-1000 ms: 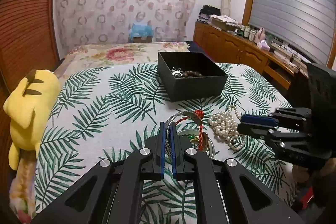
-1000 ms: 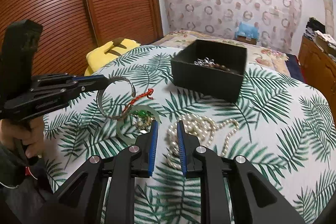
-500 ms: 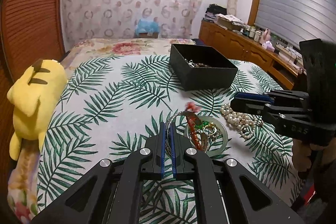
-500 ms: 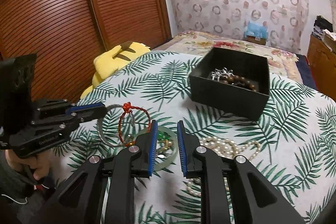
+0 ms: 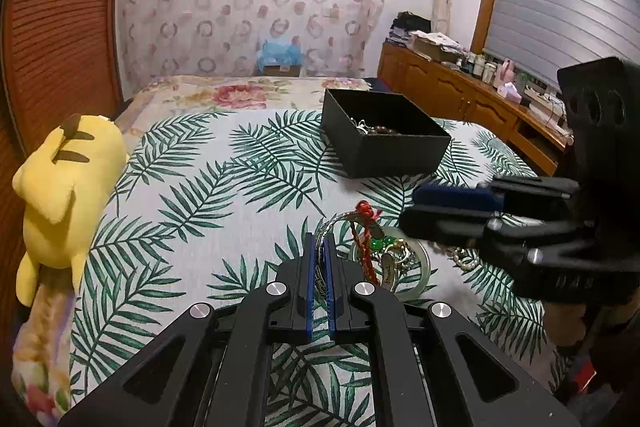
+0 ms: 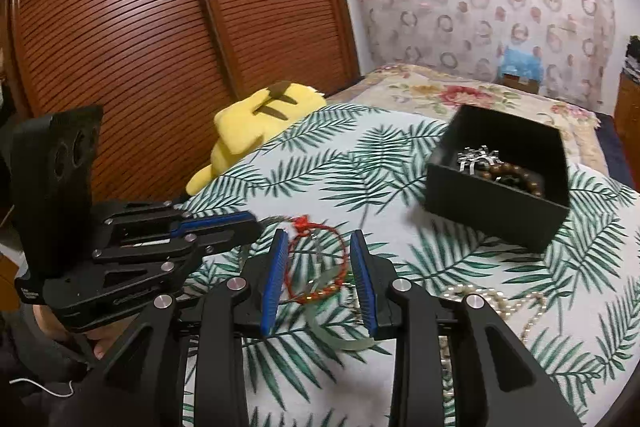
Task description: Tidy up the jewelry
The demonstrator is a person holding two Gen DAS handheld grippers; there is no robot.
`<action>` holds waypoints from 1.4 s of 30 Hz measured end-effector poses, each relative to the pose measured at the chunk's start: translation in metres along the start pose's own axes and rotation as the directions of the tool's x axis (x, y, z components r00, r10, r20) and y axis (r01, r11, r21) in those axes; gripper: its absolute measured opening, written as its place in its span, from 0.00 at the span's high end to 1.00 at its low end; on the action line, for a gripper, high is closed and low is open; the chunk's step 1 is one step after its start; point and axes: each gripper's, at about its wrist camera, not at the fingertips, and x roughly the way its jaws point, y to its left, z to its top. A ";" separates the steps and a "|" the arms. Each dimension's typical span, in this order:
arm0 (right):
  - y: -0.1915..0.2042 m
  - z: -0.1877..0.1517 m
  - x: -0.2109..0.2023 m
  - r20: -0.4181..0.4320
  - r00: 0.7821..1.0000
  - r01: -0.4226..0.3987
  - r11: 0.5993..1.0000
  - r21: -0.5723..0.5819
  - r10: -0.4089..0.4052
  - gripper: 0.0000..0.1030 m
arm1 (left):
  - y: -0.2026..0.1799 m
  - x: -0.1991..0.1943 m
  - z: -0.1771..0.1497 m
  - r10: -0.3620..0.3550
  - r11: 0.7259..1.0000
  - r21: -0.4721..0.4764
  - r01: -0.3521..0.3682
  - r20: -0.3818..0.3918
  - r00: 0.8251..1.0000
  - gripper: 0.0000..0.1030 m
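So compared to a second ago, the right gripper (image 6: 319, 241) has swung over from the white pearl necklace (image 6: 486, 301) to the tangled pile, and its jaws are opening, with the red braided cord bracelet (image 6: 320, 259) sitting in the gap between the blue pads, not pinched as far as I can see. The left gripper (image 5: 319, 247) hasn't really budged, still clamped tight on the thin silver metal bangle (image 5: 340, 221), holding it just above the leaf-print bedspread (image 5: 192, 195). The pale green jade bangle (image 5: 420, 263) lies right under that cluster. The black open cardboard box (image 5: 384, 143), with brown beads inside, sits farther back, well apart from both tools.
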 end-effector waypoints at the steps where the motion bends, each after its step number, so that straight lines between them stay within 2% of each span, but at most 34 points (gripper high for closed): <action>1: 0.002 0.000 0.001 -0.002 1.000 -0.003 1.000 -0.003 0.003 0.66 | -0.001 0.000 0.001 -0.001 1.000 0.000 0.001 0.002 1.000 0.97; 12: 0.000 0.004 0.010 -0.028 1.000 0.000 1.000 0.016 0.000 0.67 | -0.005 -0.001 0.003 -0.010 1.000 0.015 0.010 0.004 1.000 0.97; 14: -0.002 0.003 0.011 -0.035 0.999 -0.004 1.000 0.019 0.004 0.83 | -0.006 -0.001 0.003 -0.009 1.000 0.016 0.009 0.003 1.000 0.97; 16: -0.002 0.001 0.011 -0.038 0.999 -0.002 1.000 0.016 0.003 0.90 | -0.006 -0.001 0.002 -0.006 1.000 0.015 0.006 0.003 1.000 0.97; 18: -0.003 0.000 0.010 -0.040 0.999 -0.001 1.000 0.011 0.001 0.93 | -0.005 -0.001 0.002 -0.006 1.000 0.012 0.006 0.003 1.000 0.97; 35: -0.038 0.019 -0.022 0.055 0.994 0.089 0.995 0.051 -0.092 0.94 | -0.008 -0.005 0.011 -0.020 0.999 0.027 0.019 0.030 0.999 0.97; 42: -0.054 0.033 -0.038 0.080 0.987 0.136 0.990 0.041 -0.139 0.94 | -0.010 0.002 0.028 -0.031 0.999 0.045 0.028 0.048 0.998 0.97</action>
